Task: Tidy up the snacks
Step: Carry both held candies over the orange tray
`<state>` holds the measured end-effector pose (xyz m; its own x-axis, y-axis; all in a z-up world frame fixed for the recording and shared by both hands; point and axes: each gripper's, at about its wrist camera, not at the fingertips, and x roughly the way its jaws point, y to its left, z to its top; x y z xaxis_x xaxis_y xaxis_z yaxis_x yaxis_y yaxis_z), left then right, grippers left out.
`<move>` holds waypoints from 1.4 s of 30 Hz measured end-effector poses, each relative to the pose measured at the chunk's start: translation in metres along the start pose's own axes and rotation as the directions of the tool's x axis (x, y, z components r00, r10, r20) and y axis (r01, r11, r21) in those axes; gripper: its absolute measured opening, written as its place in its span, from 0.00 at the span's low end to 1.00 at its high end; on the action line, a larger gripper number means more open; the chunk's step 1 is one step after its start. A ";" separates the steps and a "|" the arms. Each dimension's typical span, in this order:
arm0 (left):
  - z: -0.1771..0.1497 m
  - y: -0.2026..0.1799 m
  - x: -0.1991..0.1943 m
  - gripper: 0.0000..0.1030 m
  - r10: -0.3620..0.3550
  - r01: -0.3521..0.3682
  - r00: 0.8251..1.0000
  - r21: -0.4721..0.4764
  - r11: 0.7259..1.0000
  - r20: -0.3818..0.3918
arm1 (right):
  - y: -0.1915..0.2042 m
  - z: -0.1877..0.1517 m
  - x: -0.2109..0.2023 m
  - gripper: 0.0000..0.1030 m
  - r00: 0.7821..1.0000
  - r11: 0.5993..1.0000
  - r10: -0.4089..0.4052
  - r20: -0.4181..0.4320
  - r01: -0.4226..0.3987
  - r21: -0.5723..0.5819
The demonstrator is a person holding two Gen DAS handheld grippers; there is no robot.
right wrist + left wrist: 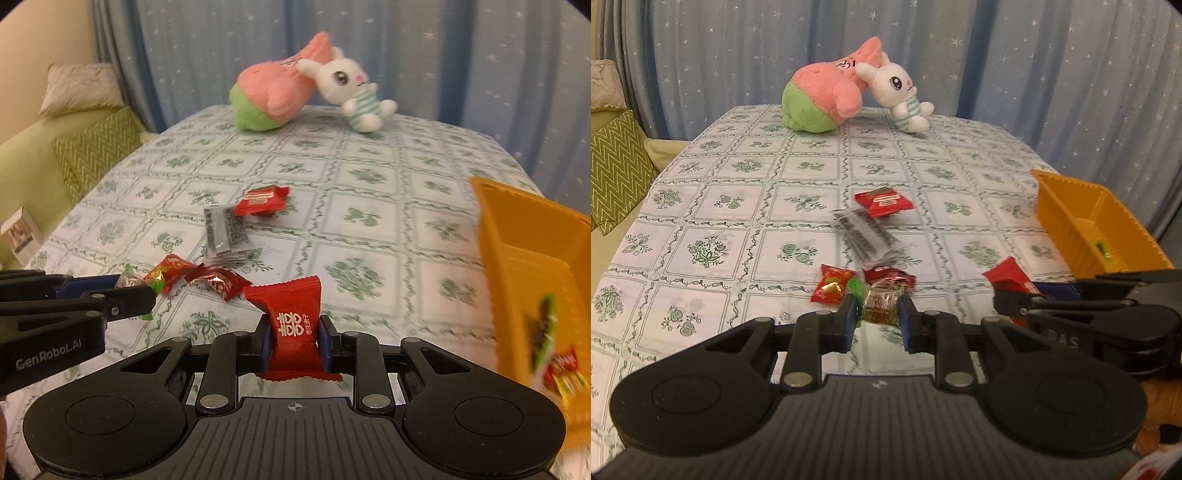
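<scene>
My left gripper (878, 317) is shut on a clear-wrapped brown candy with green ends (881, 304), held just above the table. My right gripper (294, 338) is shut on a red candy packet with white characters (291, 325); it also shows in the left wrist view (1012, 282). The orange plastic bin (524, 251) stands to the right and holds a few wrapped snacks (561, 373). On the cloth lie a red-gold candy (831, 284), a dark red foil candy (890, 278), grey sachets (866, 234) and a red packet (884, 199).
A pink-and-green plush (827, 96) and a white bunny plush (901, 92) lie at the table's far edge before a blue curtain. A green sofa with a zigzag cushion (617, 166) stands to the left. A small box (20, 232) sits by the sofa.
</scene>
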<state>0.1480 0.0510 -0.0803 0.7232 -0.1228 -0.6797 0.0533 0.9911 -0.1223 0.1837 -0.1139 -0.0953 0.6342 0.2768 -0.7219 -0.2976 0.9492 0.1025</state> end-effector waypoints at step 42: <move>-0.006 -0.136 -0.080 0.21 -0.172 0.173 0.985 0.095 0.980 -0.020 | -0.099 -0.057 -0.166 0.25 0.977 0.960 -0.181 0.112 0.150 0.238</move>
<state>0.0787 -0.0747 -0.0134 0.6895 -0.2920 -0.6628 0.2426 0.9554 -0.1685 0.0669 -0.2630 -0.0245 0.7537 0.1159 -0.6469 -0.0205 0.9880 0.1531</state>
